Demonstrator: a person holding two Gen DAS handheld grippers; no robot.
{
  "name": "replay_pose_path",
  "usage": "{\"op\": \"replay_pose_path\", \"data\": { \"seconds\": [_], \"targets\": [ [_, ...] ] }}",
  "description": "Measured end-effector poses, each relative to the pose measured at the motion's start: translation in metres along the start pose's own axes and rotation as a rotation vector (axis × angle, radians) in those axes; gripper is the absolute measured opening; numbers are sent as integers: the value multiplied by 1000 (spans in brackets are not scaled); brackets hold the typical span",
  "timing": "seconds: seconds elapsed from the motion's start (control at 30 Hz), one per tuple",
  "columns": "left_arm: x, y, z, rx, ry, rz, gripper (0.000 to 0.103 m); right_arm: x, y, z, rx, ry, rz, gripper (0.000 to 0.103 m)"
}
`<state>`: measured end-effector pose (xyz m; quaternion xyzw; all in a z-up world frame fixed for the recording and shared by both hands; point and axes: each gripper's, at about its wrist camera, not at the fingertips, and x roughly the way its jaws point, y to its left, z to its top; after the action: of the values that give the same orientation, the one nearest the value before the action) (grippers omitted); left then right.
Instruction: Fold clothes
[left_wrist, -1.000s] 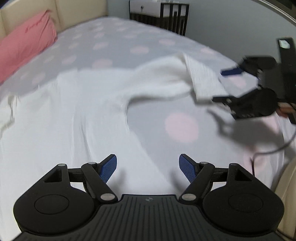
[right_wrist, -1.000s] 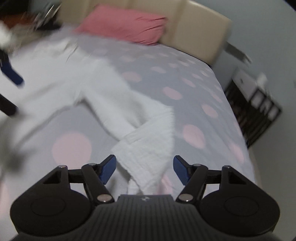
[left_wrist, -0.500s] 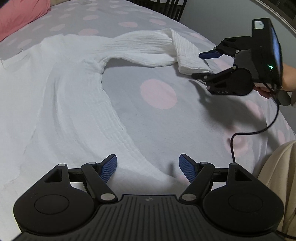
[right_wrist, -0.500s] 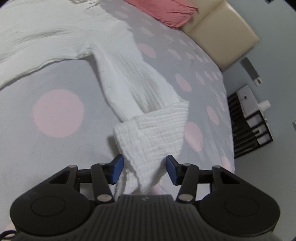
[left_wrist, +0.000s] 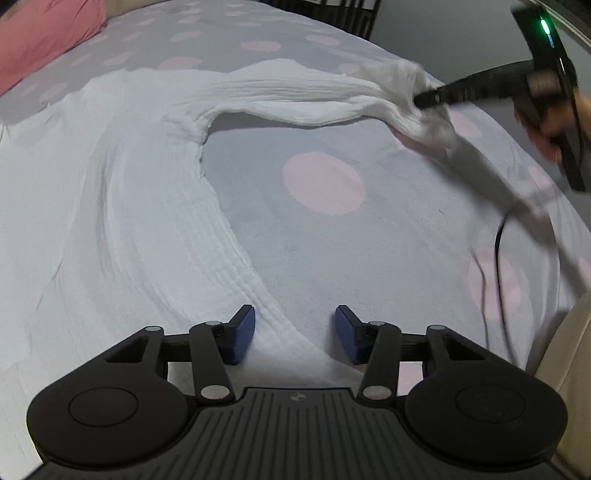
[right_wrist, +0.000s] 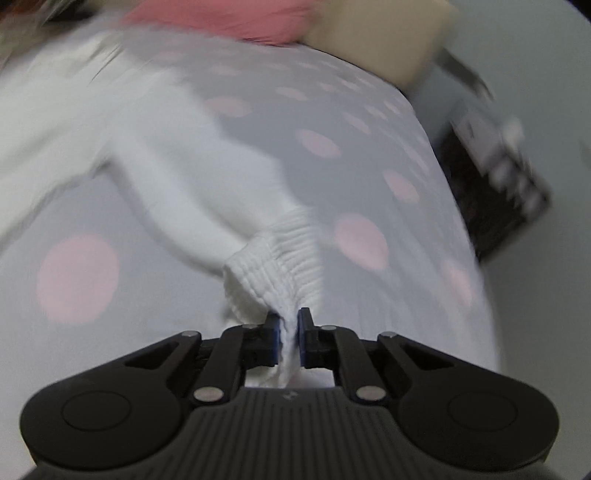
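A white knitted garment (left_wrist: 110, 192) lies spread on a grey bedsheet with pink dots (left_wrist: 321, 184). Its long sleeve (left_wrist: 303, 96) stretches to the right. My right gripper (right_wrist: 287, 341) is shut on the ribbed sleeve cuff (right_wrist: 277, 266) and holds it lifted off the sheet; it also shows in the left wrist view (left_wrist: 439, 96), pulling the sleeve taut. My left gripper (left_wrist: 294, 334) is open, low over the garment's lower hem (left_wrist: 291, 332), with the hem edge between its fingers.
A pink pillow (left_wrist: 40, 40) and a beige headboard (right_wrist: 376, 40) are at the head of the bed. A dark shelf unit (right_wrist: 495, 184) stands beside the bed. A black cable (left_wrist: 495, 266) hangs at the right, near a beige edge (left_wrist: 569, 339).
My right gripper closed on the sleeve cuff and lifted it, pulling the sleeve straight. My left gripper moved down onto the hem and its fingers narrowed a little.
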<state>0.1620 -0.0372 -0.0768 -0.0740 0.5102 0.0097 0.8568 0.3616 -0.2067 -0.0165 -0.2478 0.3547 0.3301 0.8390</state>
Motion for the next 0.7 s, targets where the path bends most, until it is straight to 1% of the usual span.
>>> {"op": "replay_pose_path", "data": {
  "seconds": [0.07,0.13,0.17,0.23,0.27,0.3,0.37,0.4,0.5,0.57,0.63,0.67,0.7],
  "targets": [
    [0,-4,0,19,3,0,45,1,-42,1,252,4,105,11],
    [1,-7,0,31,7,3,45,4,-84,-6,500,-6,164,11],
    [2,-8,0,37,9,4,45,6,-101,-10,595,-13,178,11],
    [3,-10,1,46,14,7,45,9,-129,-18,724,-31,197,10],
    [4,-10,1,46,15,6,45,10,-139,-22,771,-31,192,2],
    [4,-10,1,46,16,5,45,11,-150,-25,815,-30,182,2],
    [5,-10,2,49,19,8,45,15,-167,-32,892,-11,196,2],
    [5,-10,2,50,20,10,46,17,-171,-33,901,-4,187,2],
    [7,-10,1,49,21,11,46,20,-173,-34,869,9,129,0],
    [6,-10,1,43,20,8,47,20,-176,-37,863,14,116,0],
    [-1,-7,0,16,19,-17,47,18,-179,-41,875,25,106,5],
    [-5,-5,-1,2,18,-30,49,15,-178,-42,867,26,106,6],
    [-8,-3,-2,-12,17,-43,50,12,-177,-43,859,27,106,13]
  ]
}}
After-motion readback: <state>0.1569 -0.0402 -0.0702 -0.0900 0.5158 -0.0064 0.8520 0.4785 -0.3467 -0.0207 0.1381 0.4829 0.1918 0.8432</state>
